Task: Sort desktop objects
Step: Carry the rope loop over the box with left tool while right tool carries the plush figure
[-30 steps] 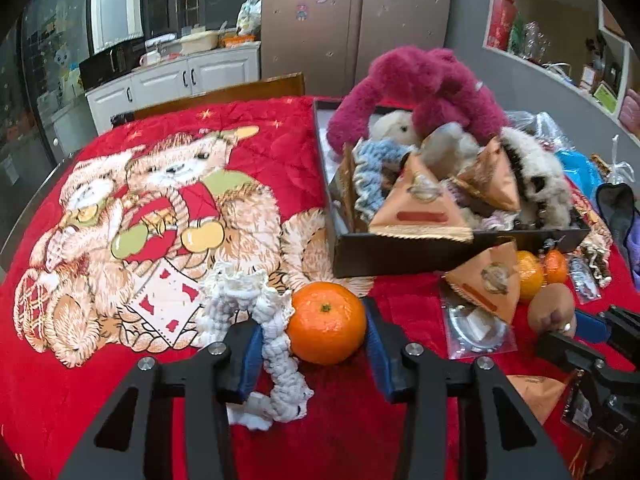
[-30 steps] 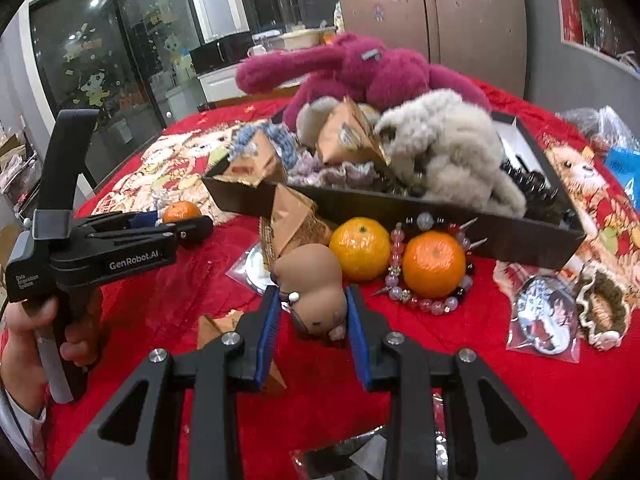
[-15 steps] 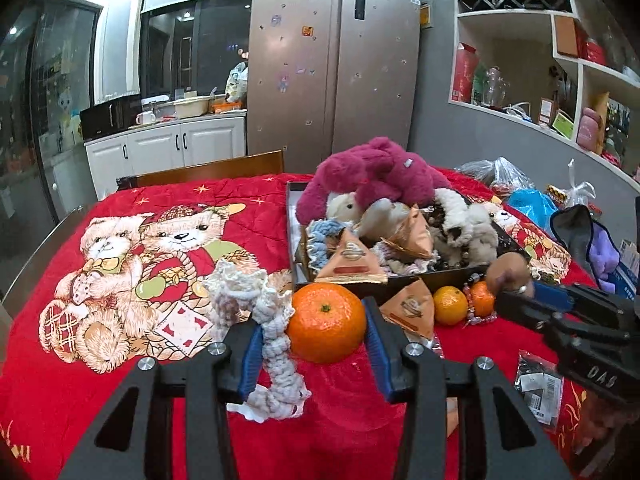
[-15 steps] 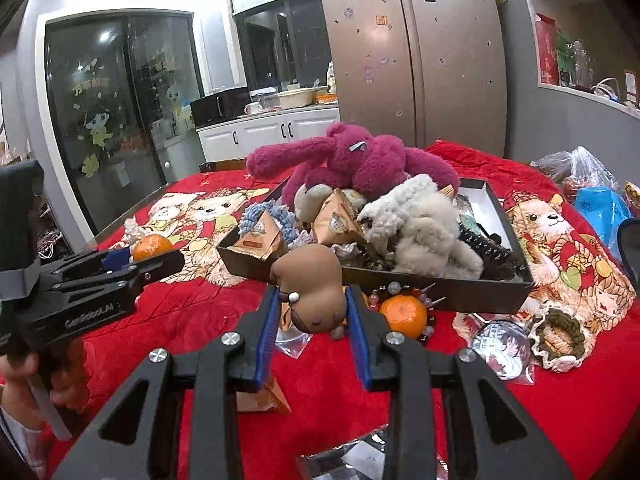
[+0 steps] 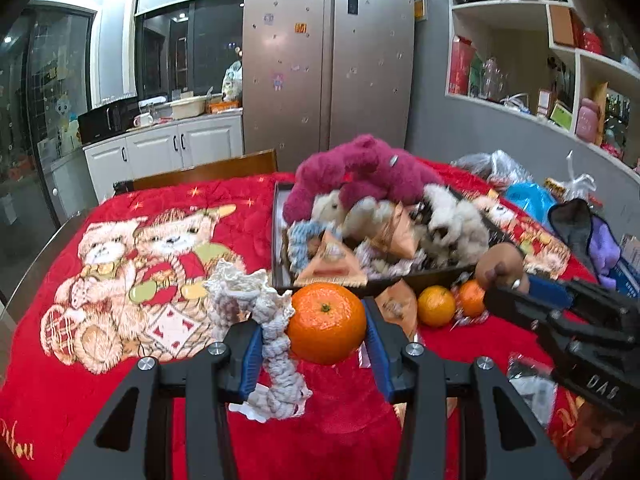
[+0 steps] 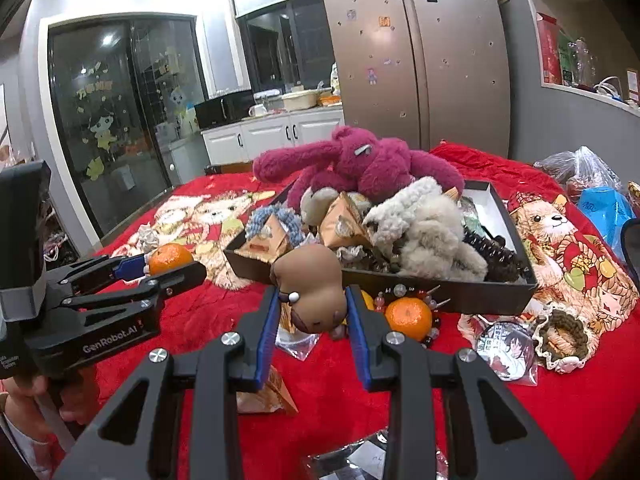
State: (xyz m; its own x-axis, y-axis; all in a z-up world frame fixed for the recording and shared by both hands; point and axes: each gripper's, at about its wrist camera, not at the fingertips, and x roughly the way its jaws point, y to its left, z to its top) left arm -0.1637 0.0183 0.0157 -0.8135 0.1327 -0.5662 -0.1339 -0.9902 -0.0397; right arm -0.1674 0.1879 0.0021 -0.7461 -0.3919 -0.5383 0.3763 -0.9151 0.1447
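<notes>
Gripping an orange mandarin, the left tool has its blue pads partly closed, and the fruit sits between them clear of the red cloth. The mandarin is round, glossy and dimpled, with a small green stem scar facing the camera. A white knitted cord hangs just beside the left pad; whether the pad also catches it cannot be told.

The right tool is likewise partly closed, clamped on a brown capybara figurine, smooth and rounded, with a small white bead at its side, held up in front of the dark tray.

Beyond the tools, the tray stands on the tabletop, which is covered with a red bear-print cloth. The tray is heaped with a magenta plush, a pale fluffy plush, a blue knitted piece and orange triangular packets.

The left wrist view alone shows two more mandarins in front of the tray and wall shelving to the right. The right wrist view alone shows a bead bracelet around a mandarin, a bagged badge, a crocheted brown-and-white piece, a black claw clip in the tray, and a person's hand on the left tool's handle.
</notes>
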